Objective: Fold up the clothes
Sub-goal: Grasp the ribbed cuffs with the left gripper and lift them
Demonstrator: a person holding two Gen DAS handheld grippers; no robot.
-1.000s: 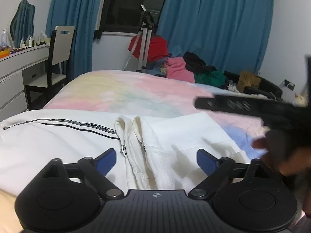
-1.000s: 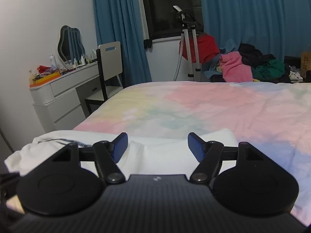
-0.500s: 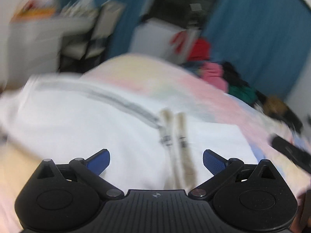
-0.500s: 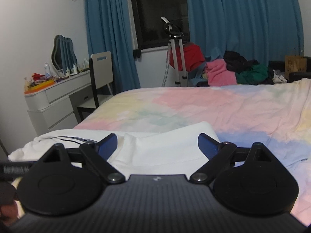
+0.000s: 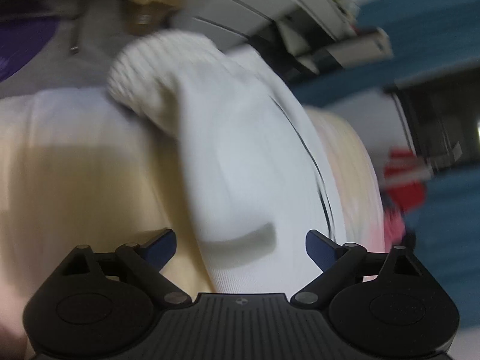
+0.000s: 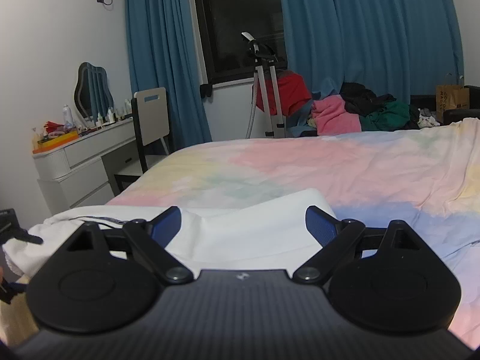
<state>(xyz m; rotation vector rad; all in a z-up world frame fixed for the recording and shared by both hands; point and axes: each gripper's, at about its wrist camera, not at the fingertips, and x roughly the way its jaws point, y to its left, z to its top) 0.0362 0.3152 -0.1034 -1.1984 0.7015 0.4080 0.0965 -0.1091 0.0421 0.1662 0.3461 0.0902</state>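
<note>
**Left gripper swings off the bed's centre toward the garment's ribbed cuff; right gripper holds level over the fold.**

Since a second ago, the left wrist view has rolled and blurred: the curtains and window that filled its top now slide to 3 o'clock, and the white garment (image 5: pixel 240 150) fills the middle, its ribbed cuff (image 5: pixel 144 69) at 11 o'clock over the pale bed edge (image 5: pixel 75 186). The left gripper (image 5: pixel 240 246) stands wide, blue fingertips (image 5: pixel 162 246) well apart, cloth showing between them but nothing pinched. The right gripper (image 6: pixel 243 225) has opened from narrow to wide, fingertips (image 6: pixel 321 228) apart above the white garment (image 6: pixel 246 237), which lies folded at the near edge of the pastel bedspread (image 6: pixel 345 168); contact with the cloth cannot be told. The dresser (image 6: pixel 81 162) sits at 9 o'clock, the clothes pile (image 6: pixel 360 111) at 1 o'clock.
</note>
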